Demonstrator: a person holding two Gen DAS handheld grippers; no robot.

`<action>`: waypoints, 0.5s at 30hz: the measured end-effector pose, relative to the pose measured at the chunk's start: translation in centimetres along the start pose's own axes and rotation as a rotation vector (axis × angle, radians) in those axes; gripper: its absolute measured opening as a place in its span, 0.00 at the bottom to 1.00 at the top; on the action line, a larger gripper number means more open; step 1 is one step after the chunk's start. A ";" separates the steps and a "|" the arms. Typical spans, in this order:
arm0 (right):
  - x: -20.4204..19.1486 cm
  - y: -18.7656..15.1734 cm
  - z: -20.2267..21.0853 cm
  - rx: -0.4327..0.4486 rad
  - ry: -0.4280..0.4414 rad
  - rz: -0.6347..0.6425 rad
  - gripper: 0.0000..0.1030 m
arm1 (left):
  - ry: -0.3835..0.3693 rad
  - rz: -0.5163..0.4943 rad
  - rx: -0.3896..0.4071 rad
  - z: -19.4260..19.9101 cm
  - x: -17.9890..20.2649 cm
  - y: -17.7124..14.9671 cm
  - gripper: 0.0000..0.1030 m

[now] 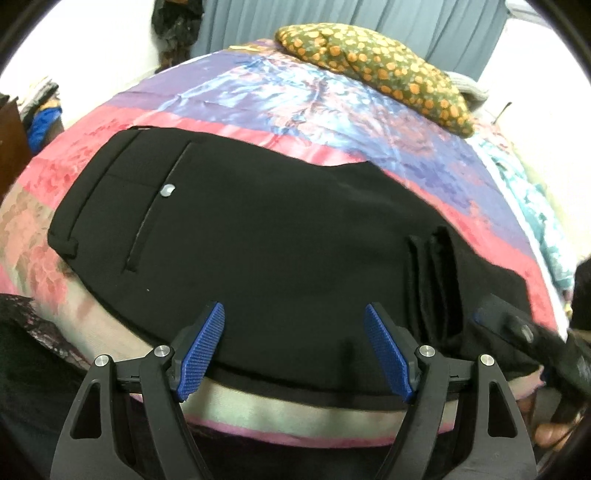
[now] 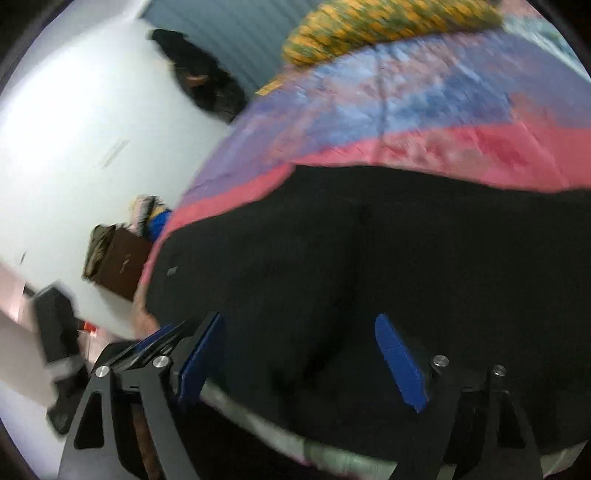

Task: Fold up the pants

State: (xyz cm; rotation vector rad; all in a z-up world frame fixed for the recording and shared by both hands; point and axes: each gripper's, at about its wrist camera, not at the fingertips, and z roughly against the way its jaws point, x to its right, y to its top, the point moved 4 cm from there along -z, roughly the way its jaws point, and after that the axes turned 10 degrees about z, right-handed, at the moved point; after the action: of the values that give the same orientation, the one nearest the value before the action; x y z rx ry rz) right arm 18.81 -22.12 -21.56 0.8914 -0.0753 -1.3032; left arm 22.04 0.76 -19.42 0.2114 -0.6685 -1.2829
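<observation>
Pants (image 1: 258,229) lie folded on the bed (image 1: 295,96) ahead of your left tool (image 1: 294,345) and right tool (image 2: 301,354), both open, empty; a shallow pinch could drag only the top layer.

You face a bed covered by a satin bedspread (image 1: 280,96) in pink, purple and blue bands. A green pillow with orange dots (image 1: 384,70) lies at its far end. Behind it hangs a grey-blue curtain (image 1: 332,18) beside a bright white wall (image 2: 81,140). A brown cabinet (image 2: 122,262) stands by that wall.
</observation>
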 end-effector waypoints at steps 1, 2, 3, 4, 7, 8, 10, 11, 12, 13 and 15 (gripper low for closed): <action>-0.4 -0.5 1.1 0.012 -0.005 0.045 0.81 | -0.035 0.001 -0.006 0.4 0.3 -0.1 0.78; -0.5 -1.4 2.8 0.027 -0.034 0.096 0.82 | -0.070 0.000 -0.012 0.8 0.8 -0.2 0.77; 0.0 -2.2 4.3 0.039 -0.072 0.130 0.83 | -0.126 -0.010 -0.021 1.2 1.9 -0.4 0.76; 0.7 -3.2 5.9 0.055 -0.123 0.151 0.83 | -0.168 -0.026 -0.030 1.5 3.0 -0.5 0.76; 3.5 -4.8 8.9 0.095 -0.215 0.082 0.84 | -0.258 -0.128 -0.085 0.9 7.6 -1.1 0.68; 4.7 -4.9 9.8 0.119 -0.226 0.030 0.84 | -0.257 -0.164 -0.103 0.4 9.0 -1.3 0.62; 6.4 -4.7 11.6 0.185 -0.260 -0.052 0.84 | -0.230 -0.224 -0.130 -1.3 11.7 -1.7 0.61; 6.9 -4.5 12.2 0.206 -0.277 -0.066 0.84 | -0.201 -0.242 -0.144 -2.4 12.7 -1.9 0.61; 7.4 -4.3 12.7 0.221 -0.297 -0.072 0.84 | -0.175 -0.249 -0.162 -3.5 13.1 -2.2 0.50; 7.7 -4.2 13.3 0.234 -0.319 -0.072 0.84 | -0.144 -0.251 -0.201 -5.1 13.3 -2.5 0.29; 8.4 -4.5 14.6 0.254 -0.365 -0.072 0.84 | -0.102 -0.223 -0.251 -6.7 12.7 -3.2 0.04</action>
State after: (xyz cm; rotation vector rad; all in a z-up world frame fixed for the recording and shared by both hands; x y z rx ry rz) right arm 10.28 -36.89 -17.88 0.8649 -0.5075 -1.5352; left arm 24.89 -13.44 -21.98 0.0144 -0.5746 -1.5861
